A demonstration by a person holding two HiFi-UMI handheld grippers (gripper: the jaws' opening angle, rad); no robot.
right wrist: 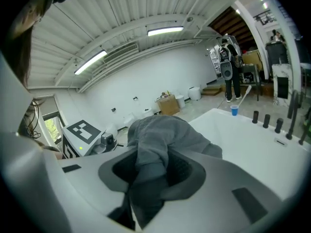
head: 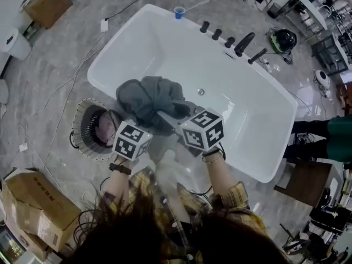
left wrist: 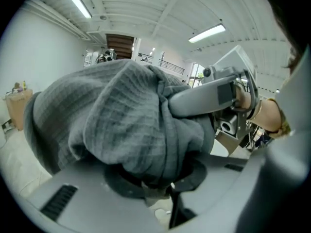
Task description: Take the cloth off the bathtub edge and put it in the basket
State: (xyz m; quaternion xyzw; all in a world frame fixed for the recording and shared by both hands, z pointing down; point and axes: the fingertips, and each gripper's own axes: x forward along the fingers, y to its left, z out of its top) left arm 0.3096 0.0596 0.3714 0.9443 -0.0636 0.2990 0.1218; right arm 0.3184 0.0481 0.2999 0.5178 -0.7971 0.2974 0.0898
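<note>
Head view: I hold the grey cloth (head: 151, 99) bunched above the bathtub (head: 258, 87), over its near rim and clear of the edge. My left gripper (head: 144, 123) and right gripper (head: 171, 120) both bite the cloth's near side. The basket (head: 93, 128) stands on the floor just outside the bathtub's near left corner, so my left hand is nearer and the carry should run leftward.
Left gripper view: jaws narrow, pinched on a cloth fold.
Right gripper view: jaws narrow, clamped on another fold, bathtub beyond.

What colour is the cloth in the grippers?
The cloth is grey, with a fine ribbed weave; the left gripper view shows it best.
</note>
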